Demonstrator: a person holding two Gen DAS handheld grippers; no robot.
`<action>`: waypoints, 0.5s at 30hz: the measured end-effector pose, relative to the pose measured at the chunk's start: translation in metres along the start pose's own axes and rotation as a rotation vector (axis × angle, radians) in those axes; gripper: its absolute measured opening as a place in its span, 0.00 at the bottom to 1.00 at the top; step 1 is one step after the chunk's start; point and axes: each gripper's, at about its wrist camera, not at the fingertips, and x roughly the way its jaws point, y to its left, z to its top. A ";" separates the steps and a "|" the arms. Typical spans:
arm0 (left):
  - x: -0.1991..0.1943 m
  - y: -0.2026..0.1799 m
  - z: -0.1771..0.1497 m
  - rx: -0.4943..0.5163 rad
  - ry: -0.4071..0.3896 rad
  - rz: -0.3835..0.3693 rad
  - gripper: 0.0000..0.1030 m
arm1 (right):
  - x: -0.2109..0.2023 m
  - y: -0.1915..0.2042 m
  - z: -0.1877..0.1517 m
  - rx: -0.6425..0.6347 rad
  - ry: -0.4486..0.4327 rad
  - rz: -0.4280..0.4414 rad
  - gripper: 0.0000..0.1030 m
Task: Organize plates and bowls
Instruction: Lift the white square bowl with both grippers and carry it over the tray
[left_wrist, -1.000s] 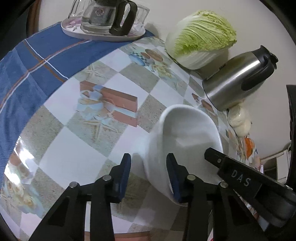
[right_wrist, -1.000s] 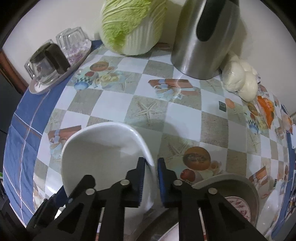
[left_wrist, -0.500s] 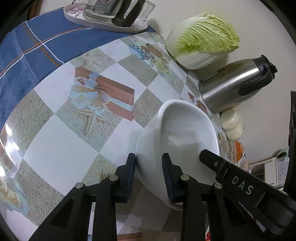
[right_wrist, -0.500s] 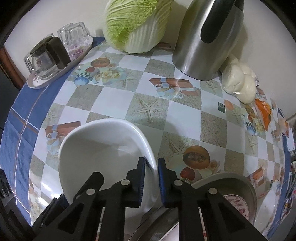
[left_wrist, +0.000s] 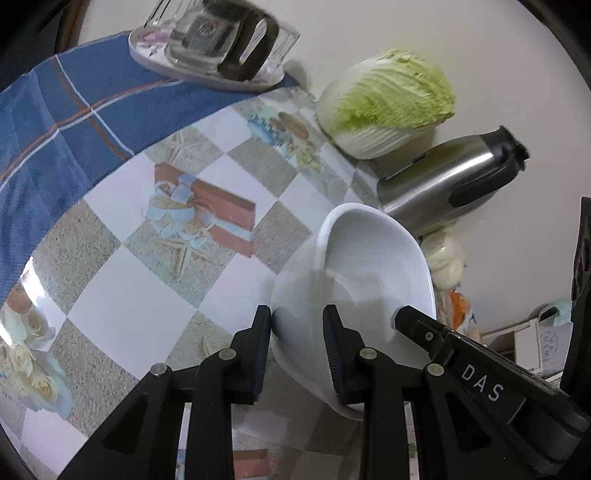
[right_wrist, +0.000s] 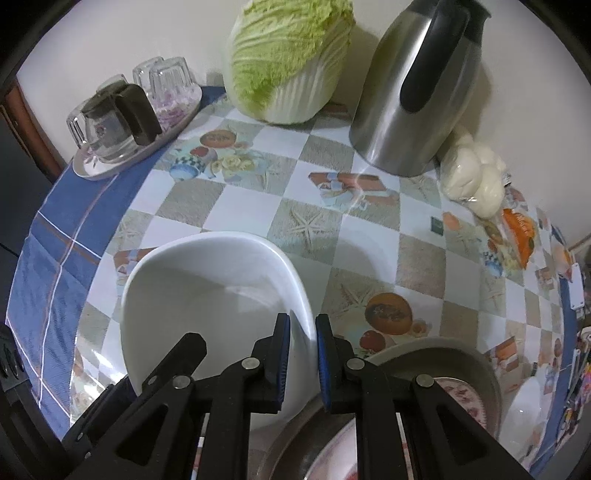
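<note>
Gripping the white bowl (left_wrist: 369, 280) from two sides, both tools had it raised and tilted over the checked tablecloth (left_wrist: 122, 295), so the job looked to be in its early-to-middle part: one bowl in transit, its resting place not yet reached.

On the left, the left gripper (left_wrist: 297, 341) straddled the bowl's near wall, one finger outside and one inside; the outer pad touched the wall, but whether the inner pad pressed it I could not tell, so the jaws stood partly closed around the wall rather than plainly clamped. Further right, the right gripper (right_wrist: 302, 347) had its blue pads closed tight on the opposite rim.

Judging by the layout, what remained was to set this bowl down, probably into or beside the grey basin (right_wrist: 476, 360), where a patterned plate (right_wrist: 458, 389) already lay, and then deal with any other dishes.

The left view alone showed the bowl's outer wall and its clearance above the cloth. It also showed, left to right, the tray of glassware (left_wrist: 207, 70), the cabbage (left_wrist: 384, 103) and the steel jug (left_wrist: 447, 181). Only the right view revealed the basin, the plate inside it, and the bagged buns (right_wrist: 472, 181) beside the jug.
</note>
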 end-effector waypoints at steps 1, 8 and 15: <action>-0.005 -0.003 0.000 0.005 -0.012 -0.005 0.29 | -0.005 -0.001 0.000 -0.003 -0.008 0.000 0.15; -0.030 -0.027 -0.004 0.033 -0.061 -0.032 0.29 | -0.041 -0.013 -0.003 -0.001 -0.059 -0.006 0.15; -0.066 -0.062 -0.013 0.098 -0.116 -0.061 0.29 | -0.084 -0.035 -0.016 0.027 -0.117 0.002 0.15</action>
